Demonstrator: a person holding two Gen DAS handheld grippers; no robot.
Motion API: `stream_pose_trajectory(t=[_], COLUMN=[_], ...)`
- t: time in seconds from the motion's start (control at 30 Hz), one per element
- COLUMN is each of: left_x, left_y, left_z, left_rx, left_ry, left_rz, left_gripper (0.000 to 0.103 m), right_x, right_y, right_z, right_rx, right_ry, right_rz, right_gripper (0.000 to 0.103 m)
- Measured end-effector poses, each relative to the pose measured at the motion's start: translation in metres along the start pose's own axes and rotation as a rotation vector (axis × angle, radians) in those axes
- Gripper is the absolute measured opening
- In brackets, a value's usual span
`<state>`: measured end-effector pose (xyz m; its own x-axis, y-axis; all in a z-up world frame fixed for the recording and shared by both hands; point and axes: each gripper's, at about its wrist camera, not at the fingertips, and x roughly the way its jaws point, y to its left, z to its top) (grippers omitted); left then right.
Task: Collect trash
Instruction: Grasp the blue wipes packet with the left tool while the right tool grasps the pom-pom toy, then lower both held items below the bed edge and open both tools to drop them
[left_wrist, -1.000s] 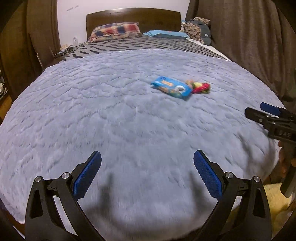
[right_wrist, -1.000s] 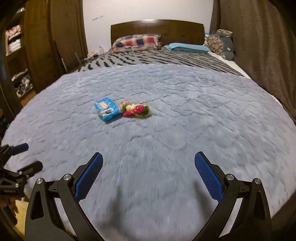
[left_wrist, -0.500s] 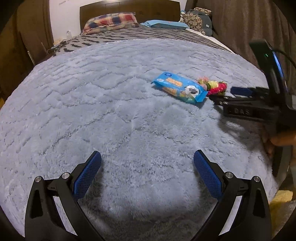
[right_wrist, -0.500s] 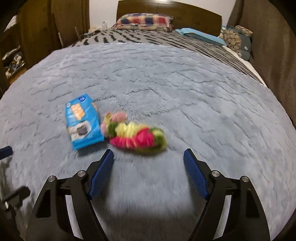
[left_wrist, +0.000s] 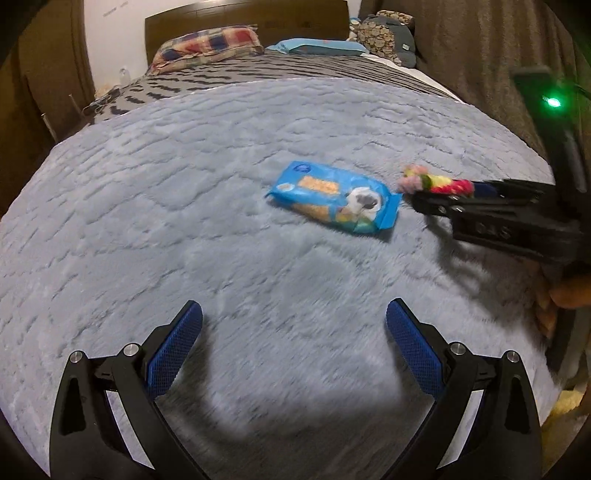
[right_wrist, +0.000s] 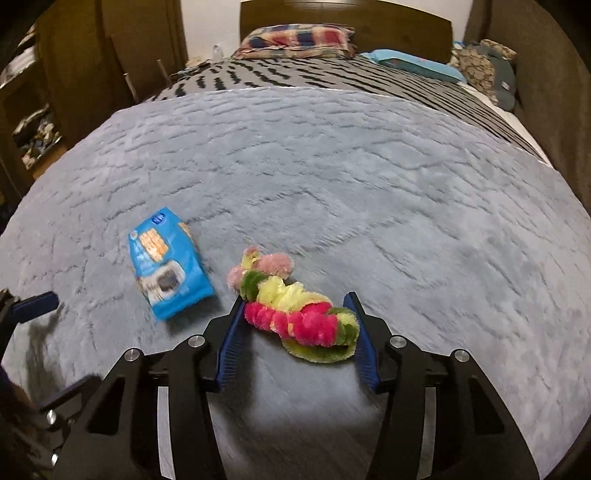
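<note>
A blue snack packet (left_wrist: 338, 202) lies flat on the grey-blue fuzzy blanket (left_wrist: 184, 184); it also shows in the right wrist view (right_wrist: 168, 262). Beside it lies a fluffy pink, red, yellow and green bundle (right_wrist: 295, 310), also seen in the left wrist view (left_wrist: 436, 182). My right gripper (right_wrist: 295, 332) straddles the bundle, its blue pads on either side and narrowed; whether they press it is unclear. In the left wrist view the right gripper (left_wrist: 491, 210) reaches in from the right. My left gripper (left_wrist: 293, 350) is open and empty, low over the blanket short of the packet.
The blanket covers a bed with a striped cover (right_wrist: 332, 77), a plaid pillow (right_wrist: 295, 38), a blue pillow (right_wrist: 413, 64) and a wooden headboard (right_wrist: 343, 14). Curtains (left_wrist: 480, 55) hang on the right; wooden furniture (right_wrist: 74, 74) stands on the left.
My right gripper has moved forward onto the fluffy bundle and its jaws have narrowed around it. My left gripper has come closer to the blue packet, still open.
</note>
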<state>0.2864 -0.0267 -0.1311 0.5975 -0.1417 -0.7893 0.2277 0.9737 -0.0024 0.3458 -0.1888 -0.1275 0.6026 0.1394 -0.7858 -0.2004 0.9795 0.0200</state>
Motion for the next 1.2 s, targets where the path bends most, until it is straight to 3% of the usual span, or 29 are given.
stream_pose_trajectory(t=[0.27, 0.43, 0.7, 0.83, 1.03, 1.2], left_x=[0.034, 0.053, 0.074, 0.072, 0.053, 0.012], left_y=[-0.023, -0.026, -0.022, -0.023, -0.025, -0.025], left_z=[0.036, 0.058, 0.073, 0.073, 0.061, 0.039], left_rx=[0.097, 0.107, 0.102, 0.1, 0.084, 0.075], left_ry=[0.008, 0.015, 0.054, 0.053, 0.049, 0.012], left_rz=[0.01, 0.021, -0.049, -0.068, -0.063, -0.063], left_gripper=[0.095, 0.095, 0.095, 0.084, 0.081, 0.081], right_x=[-0.029, -0.043, -0.043, -0.044, -0.06, -0.088], right_y=[-0.026, -0.039, -0.044, -0.041, -0.032, -0.022], right_z=[-0.026, -0.038, -0.053, -0.056, -0.062, -0.072], right_rx=[0.031, 0.066, 0.091, 0.094, 0.073, 0.049], right_ry=[-0.027, -0.037, -0.032, -0.041, -0.062, -0.108], right_rz=[0.008, 0.035, 0.051, 0.042, 0.02, -0.01], right_gripper=[0.053, 0.053, 0.053, 0.053, 0.053, 0.053])
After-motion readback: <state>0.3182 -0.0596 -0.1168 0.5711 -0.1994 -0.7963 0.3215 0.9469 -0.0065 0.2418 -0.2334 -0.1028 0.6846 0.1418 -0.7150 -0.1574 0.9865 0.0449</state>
